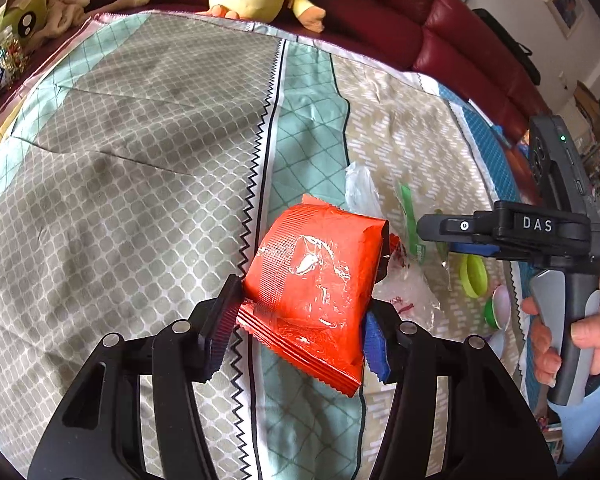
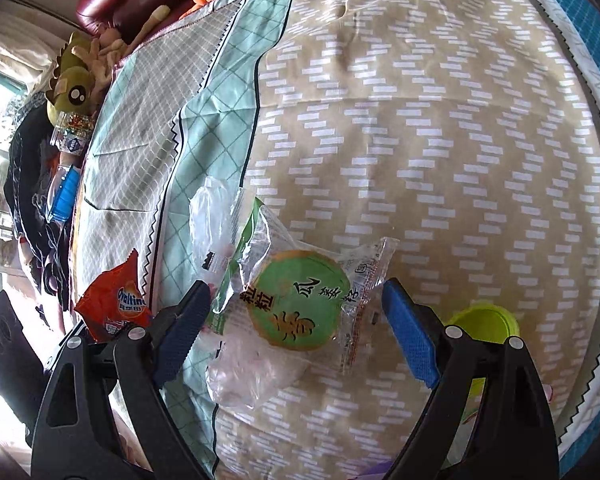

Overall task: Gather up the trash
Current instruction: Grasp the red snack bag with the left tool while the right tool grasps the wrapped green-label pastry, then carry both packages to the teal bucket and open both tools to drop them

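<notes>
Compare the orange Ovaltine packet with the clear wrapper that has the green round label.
The orange packet is opaque foil; the clear wrapper is see-through, with a green round label.
The orange packet is pinched between the left hand-held gripper pads; the clear wrapper lies untouched on the cloth between the right hand-held gripper open pads.
Both are crinkly snack packaging.

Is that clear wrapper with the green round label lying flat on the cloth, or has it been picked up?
Lying flat. The clear wrapper rests on the patterned cloth between the right tool's wide-apart fingers, which do not touch it.
</notes>
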`<state>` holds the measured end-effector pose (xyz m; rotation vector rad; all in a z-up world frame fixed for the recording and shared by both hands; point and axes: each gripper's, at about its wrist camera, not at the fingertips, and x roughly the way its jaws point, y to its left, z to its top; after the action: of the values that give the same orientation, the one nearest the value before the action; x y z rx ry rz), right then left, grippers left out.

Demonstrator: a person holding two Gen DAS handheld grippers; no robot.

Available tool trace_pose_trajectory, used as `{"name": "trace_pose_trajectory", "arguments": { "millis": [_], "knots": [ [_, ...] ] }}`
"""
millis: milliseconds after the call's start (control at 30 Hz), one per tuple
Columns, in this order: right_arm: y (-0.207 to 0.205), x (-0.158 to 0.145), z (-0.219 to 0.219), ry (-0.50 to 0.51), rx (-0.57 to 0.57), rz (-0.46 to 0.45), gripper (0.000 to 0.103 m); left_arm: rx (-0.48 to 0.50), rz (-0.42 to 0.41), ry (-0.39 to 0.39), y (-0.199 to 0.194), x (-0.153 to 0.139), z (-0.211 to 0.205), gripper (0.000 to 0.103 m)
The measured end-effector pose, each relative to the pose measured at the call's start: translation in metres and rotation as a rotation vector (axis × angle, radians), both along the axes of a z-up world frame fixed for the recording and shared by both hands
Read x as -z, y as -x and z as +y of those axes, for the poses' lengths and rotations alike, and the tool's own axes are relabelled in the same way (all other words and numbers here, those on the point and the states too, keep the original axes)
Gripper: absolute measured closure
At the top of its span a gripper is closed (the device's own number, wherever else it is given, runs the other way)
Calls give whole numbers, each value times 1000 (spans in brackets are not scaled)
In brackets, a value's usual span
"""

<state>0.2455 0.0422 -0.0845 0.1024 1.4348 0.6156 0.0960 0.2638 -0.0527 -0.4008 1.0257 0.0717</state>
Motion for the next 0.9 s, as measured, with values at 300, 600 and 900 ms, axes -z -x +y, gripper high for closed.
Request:
{"name": "trace_pose_trajectory", "arguments": {
  "millis": [300,600,900],
  "knots": [
    [8,1,-2,-25,-24,-56,53,-6,17,1,-8,3,-2,46],
    [16,-31,-44,-73,39,-111,55,25,-20,-29,-6,-18,-29,46],
    [37,-68,-135,-84,127,-191,53,137,-54,-63,-15,-37,-99,46]
  ]
}}
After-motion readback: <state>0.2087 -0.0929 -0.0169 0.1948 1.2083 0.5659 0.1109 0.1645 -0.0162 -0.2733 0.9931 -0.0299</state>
